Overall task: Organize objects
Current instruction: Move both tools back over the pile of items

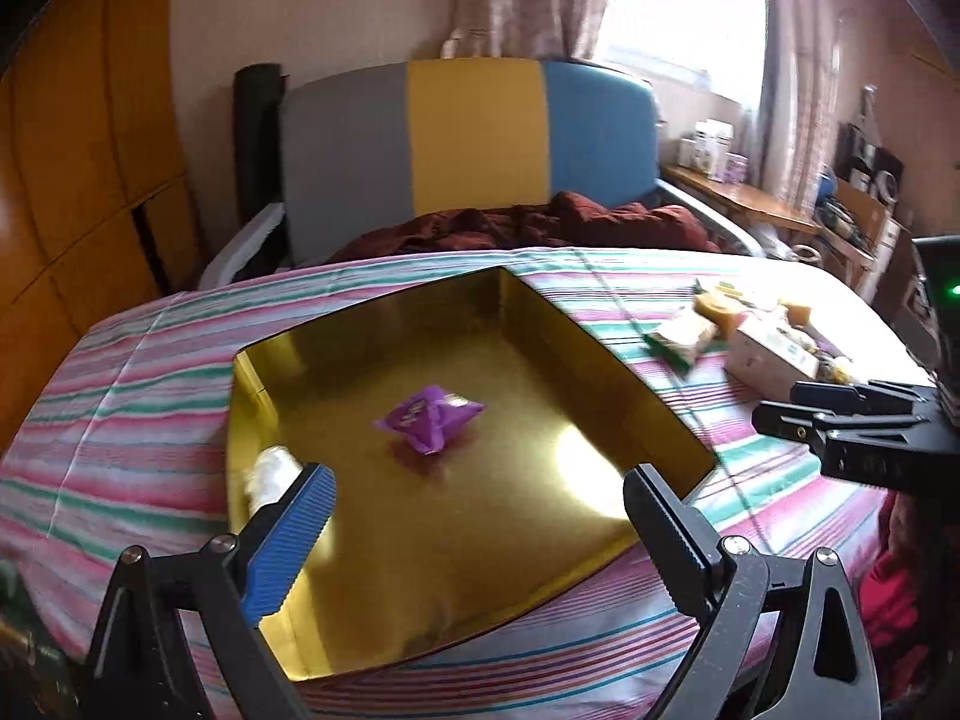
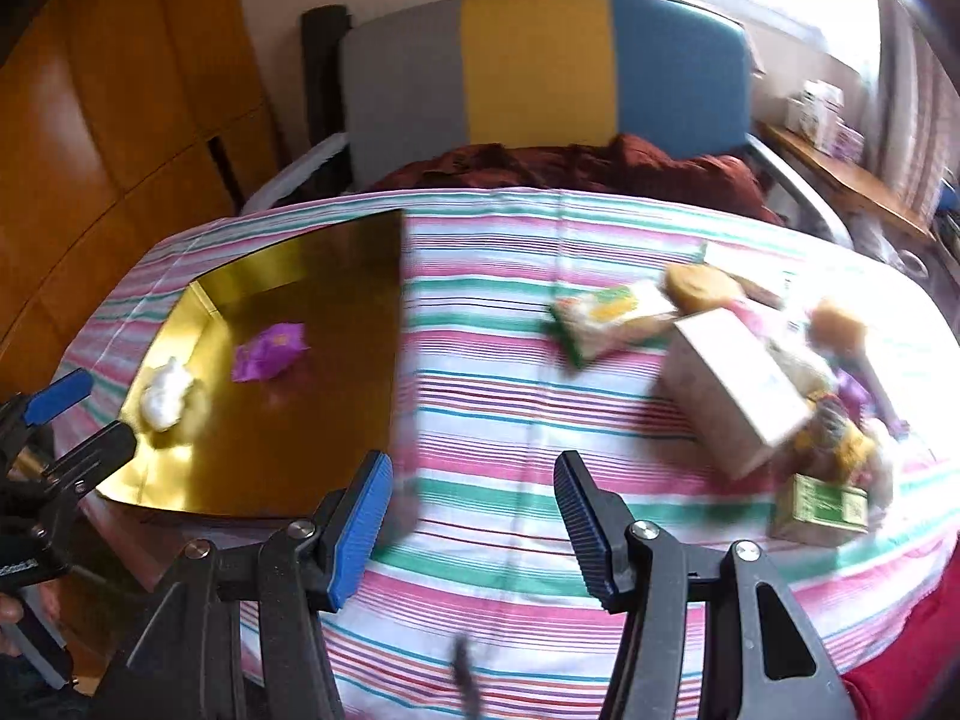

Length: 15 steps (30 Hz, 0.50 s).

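A shallow gold tray [image 1: 576, 348] [image 2: 336, 252] lies on the striped bedsheet. Inside it rest a purple packet [image 1: 429, 420] [image 2: 268, 352] and a white wrapped item [image 1: 270, 475] [image 2: 166, 396]. My left gripper [image 1: 480, 540] hovers over the tray's near edge, jaws wide open and empty; it also shows at the left edge of the right wrist view [image 2: 72, 414]. My right gripper [image 2: 474, 528] is open over bare sheet, right of the tray, nothing between its fingers. To its right lies a pile: a green-and-white packet [image 2: 606, 321], a white box [image 2: 732, 390], a green carton [image 2: 822, 510], round buns [image 2: 702, 285].
A bed headboard [image 1: 468, 138] in grey, yellow and blue stands behind, with a dark red blanket [image 1: 540, 222] before it. A wooden wardrobe [image 1: 78, 150] is on the left. A cluttered shelf [image 1: 738, 198] runs under the bright window. The right gripper's black frame [image 1: 858, 438] shows at right.
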{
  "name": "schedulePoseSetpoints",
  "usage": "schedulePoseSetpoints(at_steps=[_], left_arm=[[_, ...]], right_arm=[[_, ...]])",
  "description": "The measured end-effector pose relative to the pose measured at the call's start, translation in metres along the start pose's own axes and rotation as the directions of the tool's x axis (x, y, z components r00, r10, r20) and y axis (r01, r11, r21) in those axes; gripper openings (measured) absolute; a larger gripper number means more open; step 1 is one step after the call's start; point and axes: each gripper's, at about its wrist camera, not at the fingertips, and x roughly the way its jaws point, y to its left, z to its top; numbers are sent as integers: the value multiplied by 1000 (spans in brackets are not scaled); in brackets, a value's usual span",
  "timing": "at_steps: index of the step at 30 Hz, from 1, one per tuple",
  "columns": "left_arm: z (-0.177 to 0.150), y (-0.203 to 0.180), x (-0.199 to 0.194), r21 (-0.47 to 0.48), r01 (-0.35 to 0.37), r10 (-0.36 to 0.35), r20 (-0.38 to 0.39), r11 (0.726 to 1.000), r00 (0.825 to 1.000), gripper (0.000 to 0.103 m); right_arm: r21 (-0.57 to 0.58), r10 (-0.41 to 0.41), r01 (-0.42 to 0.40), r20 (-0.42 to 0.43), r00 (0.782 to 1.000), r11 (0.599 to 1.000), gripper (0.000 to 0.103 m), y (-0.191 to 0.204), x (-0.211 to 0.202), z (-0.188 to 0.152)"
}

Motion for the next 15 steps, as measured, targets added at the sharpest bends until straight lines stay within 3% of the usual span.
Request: schedulePoseSetpoints(at_steps=[9, 15], left_arm=[[20, -53, 10, 111, 151, -151, -8, 982, 988, 100], [40, -100, 23, 176, 261, -257, -49, 949, 965, 102]], right_arm=[[173, -124, 118, 25, 992, 978, 57, -89, -26, 2], [303, -175, 162, 18, 984, 939, 57, -144, -39, 7]])
